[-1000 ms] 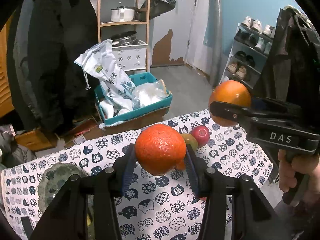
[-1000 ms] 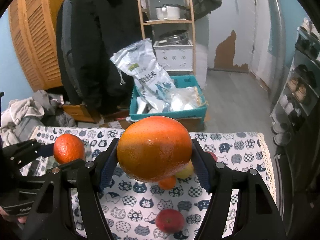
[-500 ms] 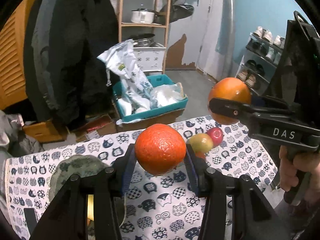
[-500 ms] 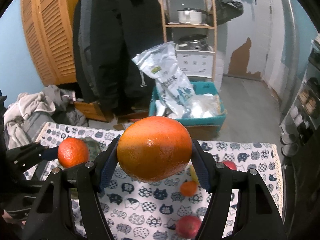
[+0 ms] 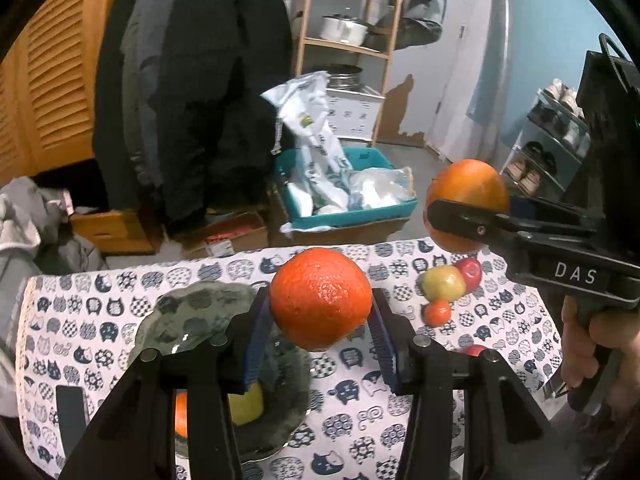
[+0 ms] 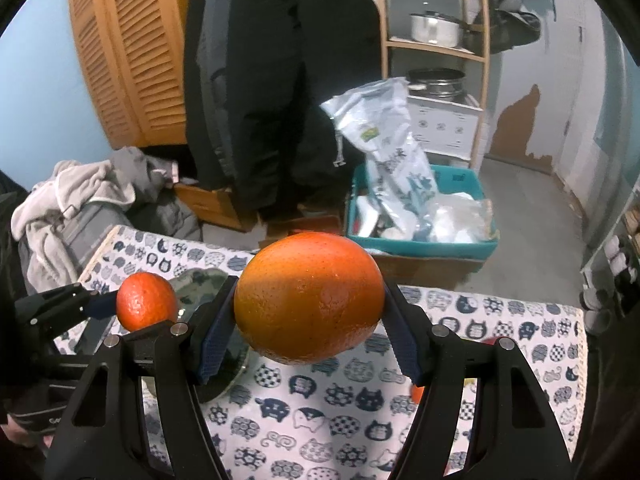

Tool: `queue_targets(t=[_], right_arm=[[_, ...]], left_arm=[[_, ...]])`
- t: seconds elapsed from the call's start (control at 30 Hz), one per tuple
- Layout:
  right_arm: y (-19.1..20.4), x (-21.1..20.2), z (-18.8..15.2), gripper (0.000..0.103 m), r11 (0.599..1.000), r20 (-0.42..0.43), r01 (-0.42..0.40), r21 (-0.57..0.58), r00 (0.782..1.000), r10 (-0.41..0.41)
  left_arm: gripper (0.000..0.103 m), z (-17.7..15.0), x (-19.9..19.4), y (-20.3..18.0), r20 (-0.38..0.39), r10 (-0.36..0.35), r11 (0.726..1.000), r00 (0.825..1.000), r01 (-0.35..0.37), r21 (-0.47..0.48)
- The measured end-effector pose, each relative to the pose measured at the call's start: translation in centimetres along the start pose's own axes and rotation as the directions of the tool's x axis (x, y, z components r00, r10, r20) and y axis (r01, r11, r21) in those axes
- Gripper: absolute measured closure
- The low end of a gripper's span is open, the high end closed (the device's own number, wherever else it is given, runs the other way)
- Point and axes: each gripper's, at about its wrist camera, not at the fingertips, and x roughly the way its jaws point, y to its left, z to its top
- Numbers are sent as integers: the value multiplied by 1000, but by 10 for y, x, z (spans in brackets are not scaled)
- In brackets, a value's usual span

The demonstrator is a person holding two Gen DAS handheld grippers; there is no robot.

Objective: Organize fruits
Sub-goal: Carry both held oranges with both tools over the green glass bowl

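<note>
Above the cat-print bench (image 5: 352,432), left claw (image 5: 320,332) clamps a mandarin (image 5: 320,298), right claw (image 6: 306,344) an orange (image 6: 308,300); plate (image 5: 192,312) fruit largely hidden.

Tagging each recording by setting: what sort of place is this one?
Most likely a lived-in home, an entry or storage corner. A dark coat hangs by louvred wooden doors, a shoe rack stands opposite, and pots sit on a wooden shelf.

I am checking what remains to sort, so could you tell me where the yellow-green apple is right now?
In the left wrist view, the yellow-green apple lies on the tablecloth at right, against a red apple, with a small orange just in front.
</note>
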Motion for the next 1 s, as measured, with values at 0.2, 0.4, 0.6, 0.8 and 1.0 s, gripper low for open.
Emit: queue_targets(t=[0.2, 0.4, 0.6, 0.8, 1.0], right_arm=[[22, 16, 5, 34, 999, -24, -39, -14, 999, 39], [48, 33, 10, 34, 996, -49, -75, -41, 996, 73], [74, 48, 11, 34, 992, -76, -101, -77, 993, 95], [95, 63, 7, 34, 987, -103, -118, -106, 989, 107], [106, 79, 1, 34, 985, -138, -130, -113, 984, 114]], left_arm=[[55, -8, -1, 27, -14, 36, 999, 999, -36, -34], [55, -17, 1, 54, -34, 66, 995, 997, -69, -74], [55, -27, 2, 76, -55, 96, 989, 994, -101, -109], [55, -34, 1, 94, -67, 114, 982, 991, -123, -142], [55, -42, 12, 111, -110, 119, 974, 987, -137, -178]])
